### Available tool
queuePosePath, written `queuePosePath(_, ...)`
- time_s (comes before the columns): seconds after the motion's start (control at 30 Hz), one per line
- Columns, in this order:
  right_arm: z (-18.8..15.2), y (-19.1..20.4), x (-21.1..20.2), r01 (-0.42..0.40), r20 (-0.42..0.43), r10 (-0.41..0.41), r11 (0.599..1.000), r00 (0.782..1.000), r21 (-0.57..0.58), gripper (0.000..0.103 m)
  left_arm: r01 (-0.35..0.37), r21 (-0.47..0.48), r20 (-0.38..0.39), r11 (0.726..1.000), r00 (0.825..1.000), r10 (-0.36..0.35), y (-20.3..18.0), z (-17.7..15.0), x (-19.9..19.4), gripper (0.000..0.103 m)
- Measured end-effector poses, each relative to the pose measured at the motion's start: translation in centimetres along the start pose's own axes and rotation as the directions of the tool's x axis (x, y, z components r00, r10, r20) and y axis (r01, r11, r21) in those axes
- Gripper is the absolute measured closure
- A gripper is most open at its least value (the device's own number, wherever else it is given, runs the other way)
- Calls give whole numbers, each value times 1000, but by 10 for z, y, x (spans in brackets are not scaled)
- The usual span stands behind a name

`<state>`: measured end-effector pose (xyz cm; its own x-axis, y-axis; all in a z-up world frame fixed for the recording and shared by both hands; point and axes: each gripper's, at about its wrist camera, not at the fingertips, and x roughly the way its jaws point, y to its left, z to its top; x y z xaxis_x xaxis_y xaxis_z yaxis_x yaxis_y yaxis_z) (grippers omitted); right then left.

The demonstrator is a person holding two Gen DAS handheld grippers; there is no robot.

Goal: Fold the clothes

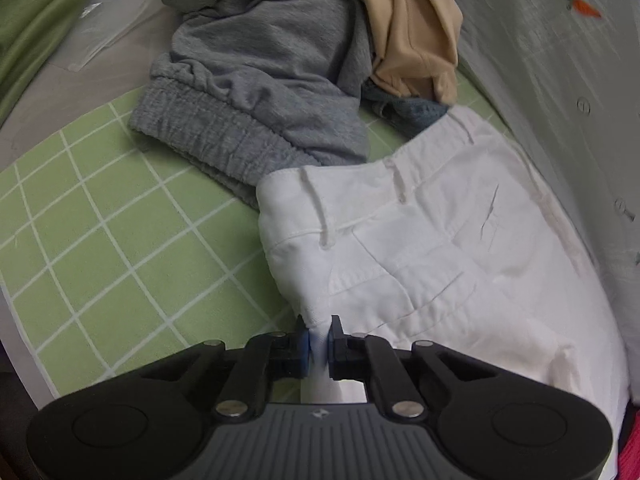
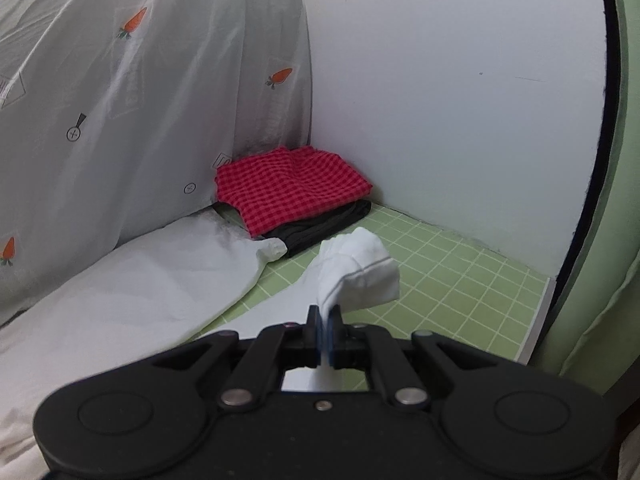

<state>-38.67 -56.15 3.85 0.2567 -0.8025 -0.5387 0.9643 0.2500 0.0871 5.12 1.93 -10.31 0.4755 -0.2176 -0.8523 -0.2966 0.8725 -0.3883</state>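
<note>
White trousers point(image 1: 420, 248) lie on the green checked mat point(image 1: 100, 240), waistband toward the grey pile. My left gripper point(image 1: 319, 330) is shut on the trousers' near side edge below the waistband. In the right wrist view, my right gripper point(image 2: 325, 318) is shut on the hem end of one white trouser leg point(image 2: 360, 276), which bunches up above the fingers. The other leg point(image 2: 180, 264) lies flat on the mat point(image 2: 460, 280) to the left.
Grey sweatpants point(image 1: 256, 92) and a beige garment point(image 1: 412, 32) are piled behind the trousers. A red checked cloth point(image 2: 288, 188) on a folded black garment point(image 2: 324, 228) sits in the corner. A carrot-print sheet point(image 2: 120, 120) hangs at the left, a white wall point(image 2: 460, 100) behind.
</note>
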Motion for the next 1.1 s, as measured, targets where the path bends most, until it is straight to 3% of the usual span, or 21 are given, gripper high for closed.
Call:
queuePosePath(0.27, 13, -33, -25, -14, 55, 10, 996, 998, 83, 100, -29, 34, 183, 999, 983, 22, -23, -6, -60, 96)
queuePosePath(0.43, 31, -42, -49, -52, 93, 45, 996, 995, 69, 101, -51, -35, 243, 998, 968, 58, -10, -8, -114, 97)
queuePosePath(0.6, 59, -46, -66, -124, 161, 103, 984, 982, 125, 101, -80, -32, 355, 996, 931, 86, -28, -7, -171, 97)
queuePosePath(0.67, 68, -37, -60, -134, 186, 112, 985, 976, 108, 101, -85, -23, 384, 996, 919, 88, -39, -3, -172, 97)
queuePosePath(0.83, 76, -12, -9, -195, 152, 171, 968, 974, 160, 101, -41, -79, 401, 996, 913, 70, -62, 1, -153, 97)
queuePosePath(1.0, 95, 18, 20, -211, 181, 186, 969, 966, 129, 101, -80, -47, 441, 996, 893, 93, -94, 10, -141, 97)
queuePosePath(1.1, 108, 34, 44, -211, 193, 184, 969, 964, 130, 101, -75, -55, 445, 996, 891, 92, -111, 25, -127, 97)
